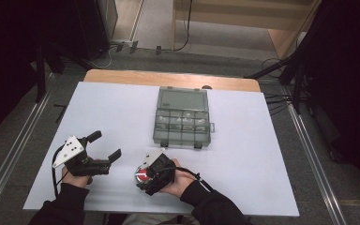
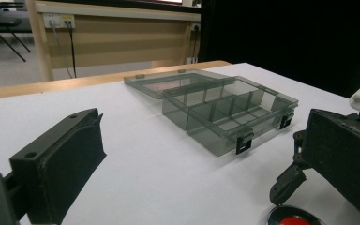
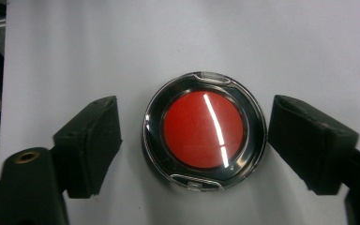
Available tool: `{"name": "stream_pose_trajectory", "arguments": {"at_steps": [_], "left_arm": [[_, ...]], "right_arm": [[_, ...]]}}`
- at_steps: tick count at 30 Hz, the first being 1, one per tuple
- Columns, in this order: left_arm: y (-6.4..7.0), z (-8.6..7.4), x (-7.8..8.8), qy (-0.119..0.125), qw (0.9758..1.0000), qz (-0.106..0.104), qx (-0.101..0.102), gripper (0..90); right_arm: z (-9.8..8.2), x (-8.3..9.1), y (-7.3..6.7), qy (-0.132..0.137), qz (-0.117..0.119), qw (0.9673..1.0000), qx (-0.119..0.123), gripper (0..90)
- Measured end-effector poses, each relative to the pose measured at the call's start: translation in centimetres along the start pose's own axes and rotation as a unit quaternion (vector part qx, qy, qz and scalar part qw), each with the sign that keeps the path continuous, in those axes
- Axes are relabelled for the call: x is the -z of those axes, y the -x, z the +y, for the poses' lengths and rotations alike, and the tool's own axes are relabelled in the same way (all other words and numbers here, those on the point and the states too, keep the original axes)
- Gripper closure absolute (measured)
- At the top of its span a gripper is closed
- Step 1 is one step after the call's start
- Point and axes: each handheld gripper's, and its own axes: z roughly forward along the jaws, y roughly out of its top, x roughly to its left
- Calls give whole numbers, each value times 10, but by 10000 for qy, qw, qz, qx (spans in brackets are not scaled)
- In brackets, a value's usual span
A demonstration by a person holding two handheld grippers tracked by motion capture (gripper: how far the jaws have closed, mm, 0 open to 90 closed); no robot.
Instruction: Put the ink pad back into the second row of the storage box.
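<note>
A round black case with a red centre and a clear lid [image 3: 205, 130] lies flat on the white table [image 1: 243, 154], near its front edge. My right gripper [image 3: 194, 140] points straight down over it and stands open, one jaw on each side of the case with a small gap to each. In the high view the case [image 1: 141, 177] peeks out from under the right gripper [image 1: 145, 180]. My left gripper [image 1: 107, 144] hovers to the left of it, open, with nothing between its jaws. An open smoky-clear compartment box [image 1: 183, 123] sits at the table's middle.
The box's lid [image 1: 183, 98] lies folded back flat toward the far side, and its compartments [image 2: 225, 110] look empty. A wooden strip [image 1: 168, 77] runs along the table's far edge. Black stands and cables stand on the floor around the table.
</note>
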Motion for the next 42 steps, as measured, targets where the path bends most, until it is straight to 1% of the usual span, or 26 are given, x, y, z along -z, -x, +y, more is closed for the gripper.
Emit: {"name": "stream_pose_trajectory", "arguments": {"at_steps": [2, 6, 14, 16, 17, 18, 20, 25, 28, 31, 32, 34, 36, 42], "left_arm": [[0, 0, 0, 3, 10000, -6, -3, 0], [0, 0, 0, 2, 10000, -5, 2, 0], [0, 0, 0, 5, 10000, -5, 5, 0], [0, 0, 0, 4, 10000, -6, 6, 0], [0, 0, 0, -2, 10000, -4, 3, 0], [0, 0, 0, 1, 10000, -6, 4, 0], [0, 0, 0, -5, 10000, -4, 4, 0], [0, 0, 0, -3, 10000, -7, 1, 0], [0, 0, 0, -2, 10000, -6, 8, 0], [0, 0, 0, -9, 10000, -9, 3, 0], [0, 0, 0, -8, 10000, -8, 4, 0], [0, 0, 0, -10, 10000, -7, 5, 0], [0, 0, 0, -9, 10000, -6, 4, 0], [0, 0, 0, -15, 10000, -3, -1, 0]], "right_arm": [[0, -1, 0, -48, -58, 10000, -40, 246], [-1, -2, 0, -96, -165, 9998, -6, 299], [0, -1, -2, -189, -198, 9996, -22, 302], [0, 1, 0, -219, -213, 9995, -2, 301], [0, 2, 1, -263, -247, 9993, -104, 302], [0, 3, 2, -240, -246, 9994, -96, 301], [-1, 7, 4, -231, -280, 9992, -158, 302], [0, 16, 9, -47, -321, 9993, -209, 302], [0, 21, 12, 28, -375, 9988, -307, 301], [0, 26, 15, 136, -376, 9984, -396, 301], [0, 27, 16, 165, -404, 9983, -380, 301], [0, 29, 18, 214, -412, 9981, -401, 301], [0, 33, 20, 254, -471, 9975, -465, 302], [2, 44, 28, 357, -588, 9964, -495, 301]]}}
